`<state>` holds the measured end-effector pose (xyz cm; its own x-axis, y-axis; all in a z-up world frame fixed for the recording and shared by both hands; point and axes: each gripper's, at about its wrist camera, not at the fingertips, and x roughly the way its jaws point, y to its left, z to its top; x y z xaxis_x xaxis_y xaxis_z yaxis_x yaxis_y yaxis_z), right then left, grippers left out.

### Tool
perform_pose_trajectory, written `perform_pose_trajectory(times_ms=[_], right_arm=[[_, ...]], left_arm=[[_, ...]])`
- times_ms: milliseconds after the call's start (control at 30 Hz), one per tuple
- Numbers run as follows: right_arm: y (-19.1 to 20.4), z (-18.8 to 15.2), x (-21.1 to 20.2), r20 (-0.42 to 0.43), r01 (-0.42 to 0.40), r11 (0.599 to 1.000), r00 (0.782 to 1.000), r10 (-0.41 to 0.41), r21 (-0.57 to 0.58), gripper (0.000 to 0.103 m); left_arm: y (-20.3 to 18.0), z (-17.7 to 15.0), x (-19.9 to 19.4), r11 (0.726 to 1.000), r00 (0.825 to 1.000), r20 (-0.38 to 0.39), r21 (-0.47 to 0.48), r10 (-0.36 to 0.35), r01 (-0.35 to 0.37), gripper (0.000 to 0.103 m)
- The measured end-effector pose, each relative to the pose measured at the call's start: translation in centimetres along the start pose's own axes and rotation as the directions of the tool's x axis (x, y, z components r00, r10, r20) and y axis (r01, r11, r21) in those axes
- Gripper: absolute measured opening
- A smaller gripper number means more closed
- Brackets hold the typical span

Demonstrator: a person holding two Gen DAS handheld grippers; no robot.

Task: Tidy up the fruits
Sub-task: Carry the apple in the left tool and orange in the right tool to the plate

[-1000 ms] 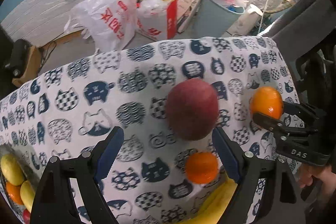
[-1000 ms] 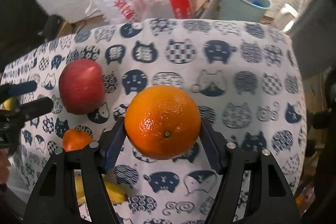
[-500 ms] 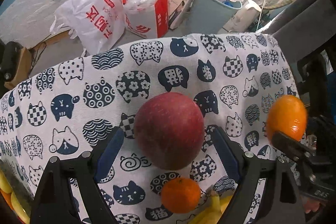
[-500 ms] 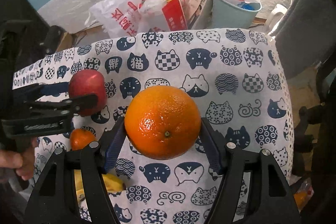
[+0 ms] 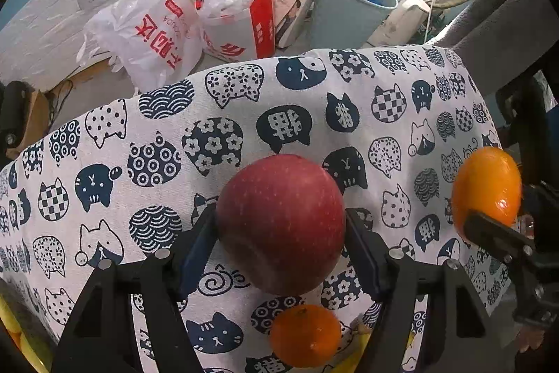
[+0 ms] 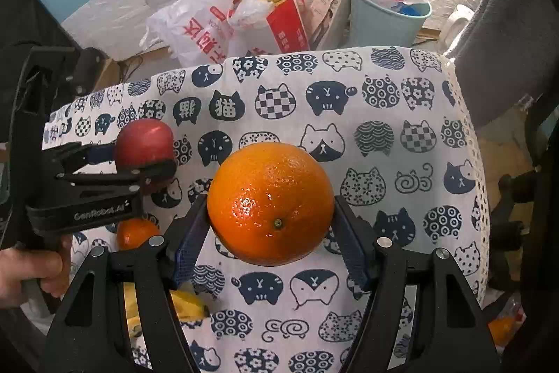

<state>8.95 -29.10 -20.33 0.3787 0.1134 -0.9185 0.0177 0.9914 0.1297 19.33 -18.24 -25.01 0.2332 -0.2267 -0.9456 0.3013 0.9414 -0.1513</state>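
A red apple (image 5: 279,198) rests on the cat-print tablecloth (image 5: 139,163) between the fingers of my left gripper (image 5: 279,219). Its jaws are closing, and both blue pads touch the apple's sides. The right wrist view shows the same apple (image 6: 145,142) at the left with the left gripper (image 6: 146,159) around it. My right gripper (image 6: 270,208) is shut on a large orange (image 6: 270,203), held above the cloth. That orange (image 5: 485,187) also shows at the right edge of the left wrist view. A small orange (image 5: 304,334) and a banana (image 6: 185,303) lie nearer to me.
A container of yellow fruit (image 5: 14,331) peeks in at the lower left. Past the table's far edge stand plastic bags (image 5: 150,30) and a blue bin (image 6: 387,20) on the floor. Grey fabric (image 6: 506,34) hangs at the right. A hand (image 6: 31,271) grips the left tool.
The left gripper came forward and down until the apple sat between its fingers, and its jaws narrowed onto it. The right gripper kept the large orange and stayed put.
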Motion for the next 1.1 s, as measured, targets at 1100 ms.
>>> perform_pose_trajectory(times_ms=[1100], right_arm=[[7.1, 1.3, -3.8, 0.101, -0.074, 0.991, 0.991, 0.085, -0.107, 0.069]], left_arm=[[2.6, -5.6, -12.0, 0.999, 0.989, 0.144, 0.019, 0.036, -0.039, 0.072]])
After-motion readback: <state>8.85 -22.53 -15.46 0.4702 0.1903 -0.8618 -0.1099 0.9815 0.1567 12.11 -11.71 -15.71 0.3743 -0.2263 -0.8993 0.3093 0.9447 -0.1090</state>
